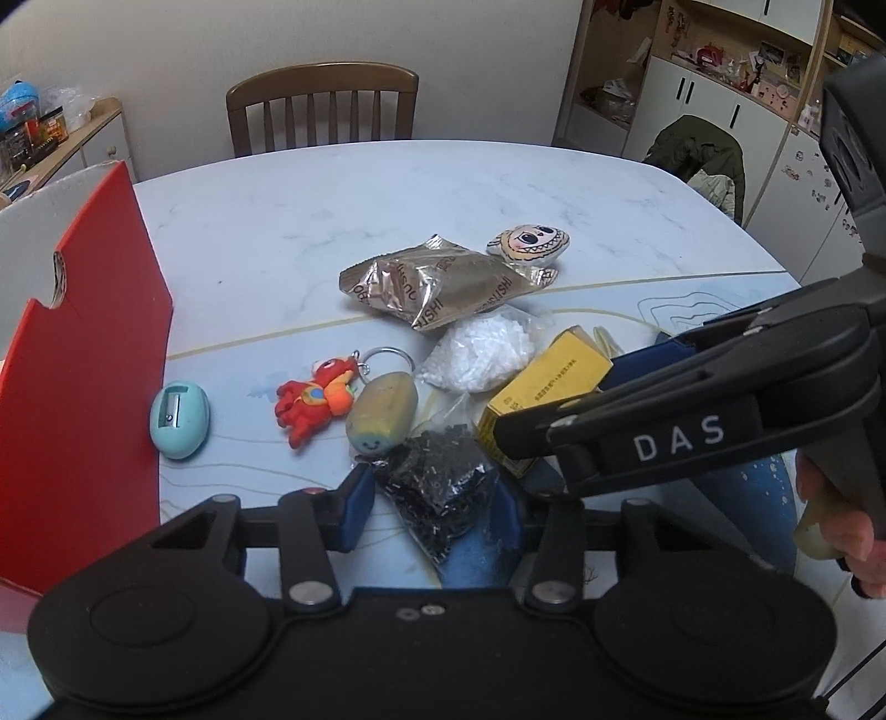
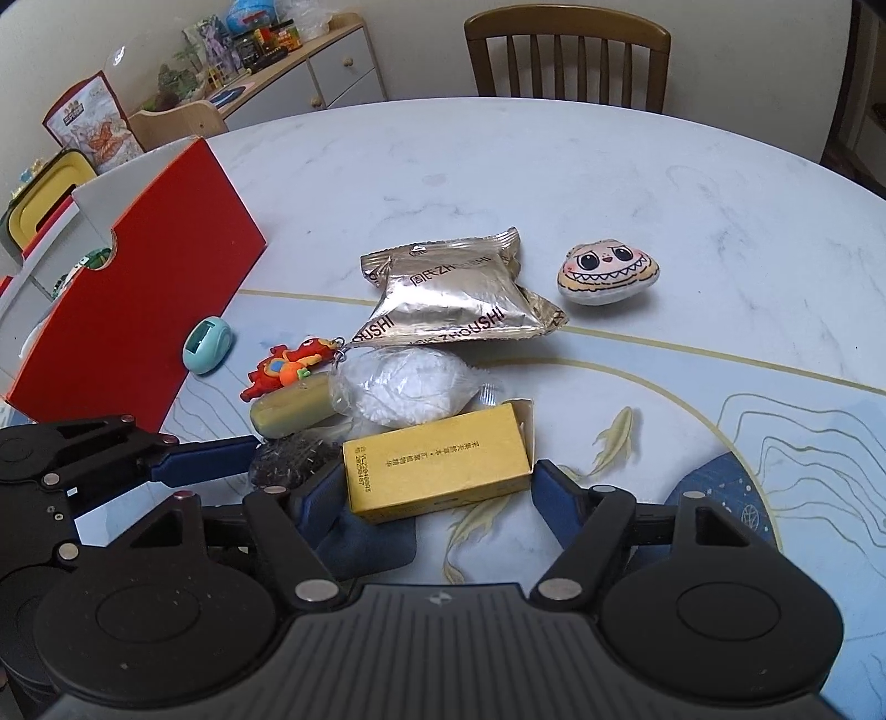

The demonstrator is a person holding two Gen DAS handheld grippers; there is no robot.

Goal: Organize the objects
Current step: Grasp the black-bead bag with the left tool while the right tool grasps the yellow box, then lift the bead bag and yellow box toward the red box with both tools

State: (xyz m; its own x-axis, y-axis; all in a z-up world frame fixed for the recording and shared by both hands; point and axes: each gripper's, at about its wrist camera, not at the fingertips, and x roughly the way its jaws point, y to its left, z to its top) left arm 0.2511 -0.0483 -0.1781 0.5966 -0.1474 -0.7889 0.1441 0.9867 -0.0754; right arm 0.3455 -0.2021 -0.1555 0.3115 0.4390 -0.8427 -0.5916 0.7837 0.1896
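Most things are not yet in the red box point(image 2: 166, 266). Left gripper point(image 1: 437, 498) has wide jaws around the black bag point(image 1: 437, 493); right gripper point(image 2: 437, 487) has wide jaws around the yellow box point(image 2: 437, 465) on the surface point(image 2: 554, 183)

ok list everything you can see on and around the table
snack packet: 1, gold foil, centre of the pile
face plush: 1, cream, right of the packet, apart from it
white bead bag: 1, clear, just in front of the packet
yellow box: 1, between the right gripper's fingers
black bead bag: 1, clear, between the left gripper's fingers
dragon keychain: 1, red and orange, left of the pile
potato toy: 1, tan, beside the dragon
sharpener: 1, teal, egg-shaped, next to the red box
red box: 1, left side of the table
table: 1, pale marble
chair: 1, wooden, far side
left hand-held gripper: 1, black, open
right hand-held gripper: 1, black, open
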